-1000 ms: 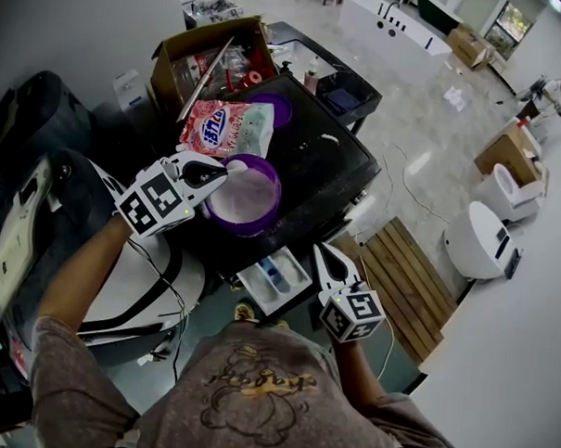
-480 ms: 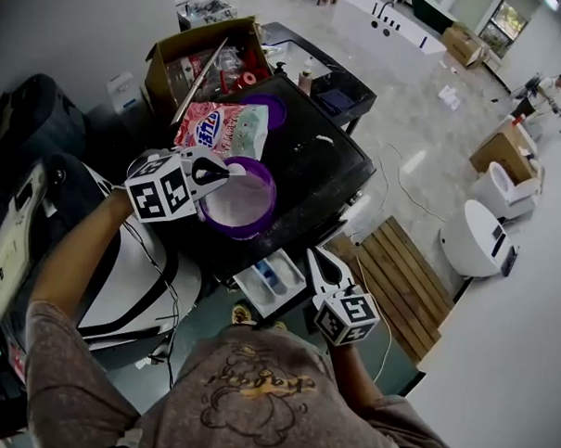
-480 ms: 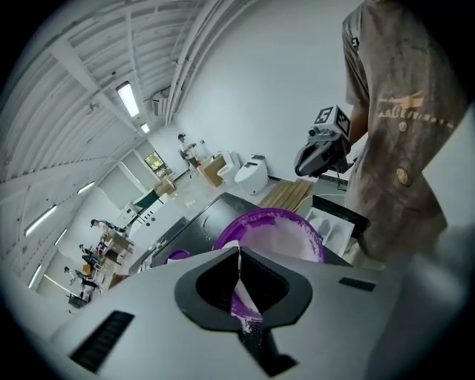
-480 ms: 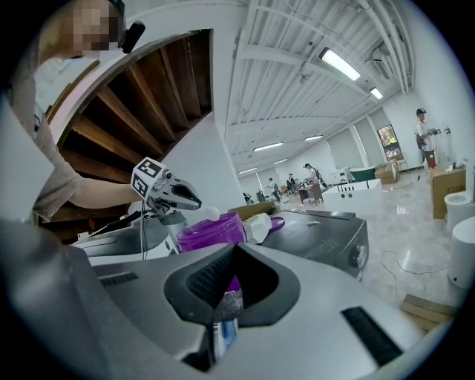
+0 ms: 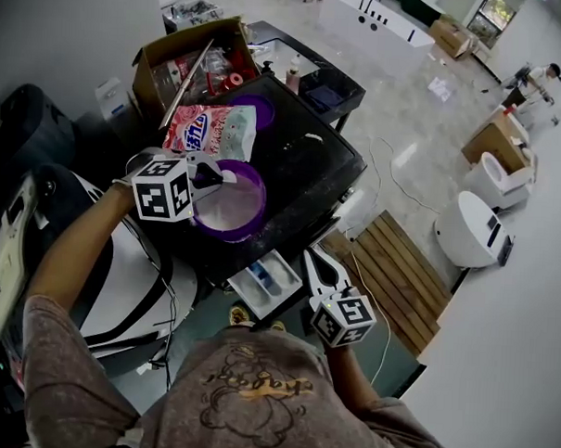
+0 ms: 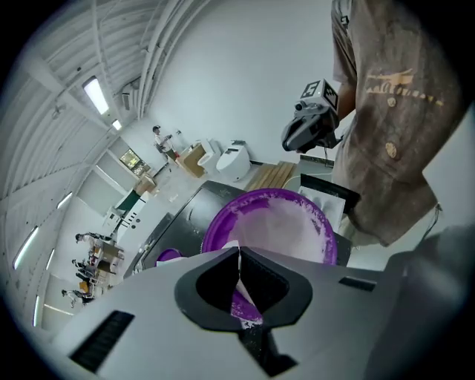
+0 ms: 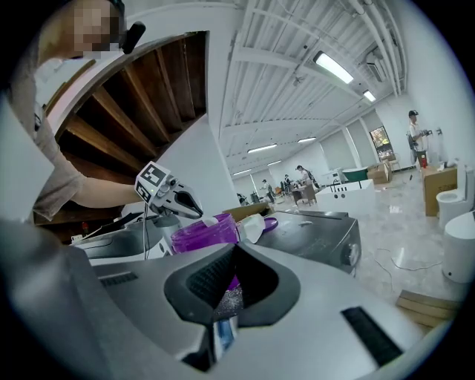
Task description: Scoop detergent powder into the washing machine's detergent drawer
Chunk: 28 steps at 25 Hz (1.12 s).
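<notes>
**Left gripper [image 5: 218, 177]: clamped on scoop**

Jaws are closed on the thin white scoop [image 6: 237, 261] handle. The purple tub [image 5: 260, 205] of powder lies just beneath the tips, and the bag [image 5: 210, 130] lies beyond the tub.

Right gripper [image 5: 312, 259]: jaws together, nothing between them. The open drawer [image 5: 250, 287] sits just left of its tips, with the tub farther ahead.

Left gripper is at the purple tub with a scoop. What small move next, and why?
Probably dip the white scoop into the powder: the left gripper is shut on it over the purple tub, whether it is loaded is unclear, and the detergent drawer stands open below.
</notes>
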### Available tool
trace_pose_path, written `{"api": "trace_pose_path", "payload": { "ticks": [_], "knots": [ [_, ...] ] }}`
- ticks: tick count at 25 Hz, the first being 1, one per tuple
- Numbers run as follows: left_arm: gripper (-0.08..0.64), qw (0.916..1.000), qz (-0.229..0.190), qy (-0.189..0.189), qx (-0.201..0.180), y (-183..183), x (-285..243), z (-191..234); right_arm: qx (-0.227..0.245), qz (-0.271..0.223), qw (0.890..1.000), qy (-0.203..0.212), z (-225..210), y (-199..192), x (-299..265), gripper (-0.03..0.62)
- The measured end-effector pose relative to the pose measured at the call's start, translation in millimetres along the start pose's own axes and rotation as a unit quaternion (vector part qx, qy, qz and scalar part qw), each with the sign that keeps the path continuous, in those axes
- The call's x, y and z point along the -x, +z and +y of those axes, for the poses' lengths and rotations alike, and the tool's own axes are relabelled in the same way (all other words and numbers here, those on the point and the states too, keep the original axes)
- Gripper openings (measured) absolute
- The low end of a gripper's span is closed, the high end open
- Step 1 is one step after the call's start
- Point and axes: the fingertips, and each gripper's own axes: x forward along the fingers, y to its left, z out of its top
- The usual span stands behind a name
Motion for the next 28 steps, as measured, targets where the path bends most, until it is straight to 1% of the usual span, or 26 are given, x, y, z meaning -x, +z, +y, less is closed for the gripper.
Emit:
{"api": "trace_pose_path", "payload": {
  "ticks": [5,11,13,16,22,28],
  "knots": [
    [0.023,0.9989,0.03,-0.013,-0.033,-5.3,-10.3,-1.3,-0.005,-0.003,1.0,-0.007,-3.0,-0.3,0.6,-0.005],
    [0.023,0.9948,0.063,-0.022,-0.077,-13.0,-18.9,-6.7,-0.018,-0.009,1.0,-0.009,-1.7,2.7,-1.1,-0.005],
    [0.023,0.9933,0.073,-0.024,-0.086,-17.0,-20.8,-8.3,-0.024,-0.01,1.0,-0.01,-1.1,4.1,-1.9,-0.006],
    [0.023,0.9912,0.086,-0.028,-0.096,-22.4,-22.5,-9.4,-0.017,-0.006,1.0,-0.01,-4.6,-0.7,-3.0,-0.006],
    [0.023,0.9899,0.1,-0.039,-0.093,-26.9,-24.6,-9.2,-0.015,-0.005,1.0,-0.008,-7.5,-0.8,-4.7,-0.005],
    [0.023,0.9887,0.118,-0.057,-0.073,-28.7,-23.5,-13.0,-0.015,0.0,1.0,-0.011,-10.5,-1.1,-4.3,-0.006]
  ]
}}
